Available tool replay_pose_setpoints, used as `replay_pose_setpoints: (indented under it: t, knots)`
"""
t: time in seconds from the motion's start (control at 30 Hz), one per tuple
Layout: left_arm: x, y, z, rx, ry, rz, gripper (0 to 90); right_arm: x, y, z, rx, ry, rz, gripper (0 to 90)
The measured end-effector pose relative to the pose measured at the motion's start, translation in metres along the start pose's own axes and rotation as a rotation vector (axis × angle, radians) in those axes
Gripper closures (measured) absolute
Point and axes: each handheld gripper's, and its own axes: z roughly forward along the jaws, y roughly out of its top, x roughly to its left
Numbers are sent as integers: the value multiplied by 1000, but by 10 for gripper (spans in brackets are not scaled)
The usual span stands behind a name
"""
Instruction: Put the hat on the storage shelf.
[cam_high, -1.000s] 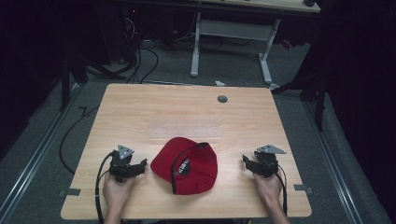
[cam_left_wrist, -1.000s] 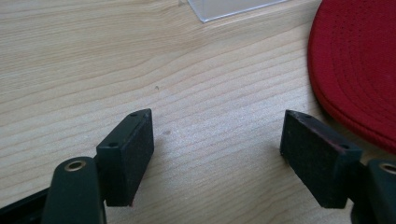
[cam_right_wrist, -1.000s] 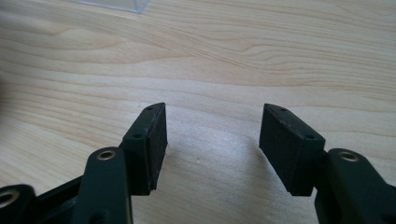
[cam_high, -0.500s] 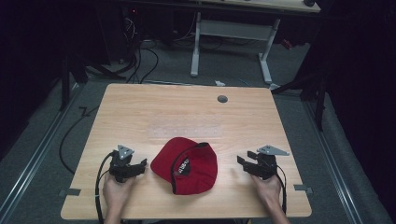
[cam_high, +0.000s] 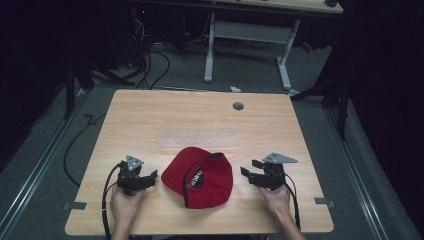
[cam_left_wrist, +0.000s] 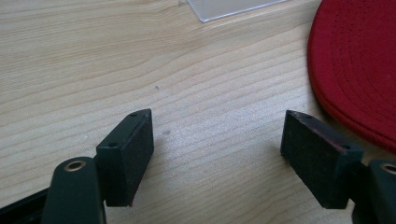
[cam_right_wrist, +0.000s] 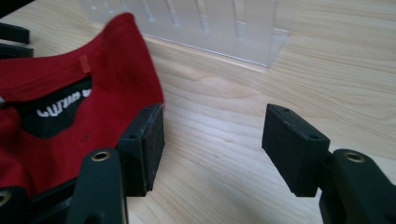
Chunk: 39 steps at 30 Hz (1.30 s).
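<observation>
A red cap (cam_high: 200, 175) lies near the table's front edge, between the two grippers; its inside with a black label faces the right side. My left gripper (cam_high: 151, 176) rests on the table left of the cap, open, nothing between its jaws. In the left gripper view the cap's brim (cam_left_wrist: 359, 70) lies just right of the left gripper (cam_left_wrist: 219, 154). My right gripper (cam_high: 248, 170) hovers right of the cap. Its jaws have just been opening and are empty. In the right gripper view the right gripper (cam_right_wrist: 215, 144) is open, its left pad beside the cap (cam_right_wrist: 70, 107).
A clear plastic rack (cam_high: 200, 136) lies on the wooden table (cam_high: 150, 115) behind the cap, also seen as the rack (cam_right_wrist: 210, 28) ahead of the right gripper. A round grommet (cam_high: 238, 106) sits at the back right. Bare wood surrounds the cap.
My right gripper has moved left toward the cap and lifted slightly, with its jaws a little wider. The left gripper and the cap have stayed put.
</observation>
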Motion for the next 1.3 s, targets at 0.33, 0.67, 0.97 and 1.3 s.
replay_pose_setpoints:
  t: [0.33, 0.67, 0.97, 1.3]
  knots:
    - [0, 0, 0, 0, 0, 1, 258, 19, 11, 17, 27, 56, -57, 376]
    - [0, 0, 0, -2, 1, -1, 258, 30, 26, 32, 27, 95, -95, 376]
    - [0, 0, 0, -2, 2, -1, 258, 38, 36, 50, 47, 125, -120, 376]
    - [0, 0, 0, -2, 2, -2, 258, 39, 35, 78, 100, 170, -105, 444]
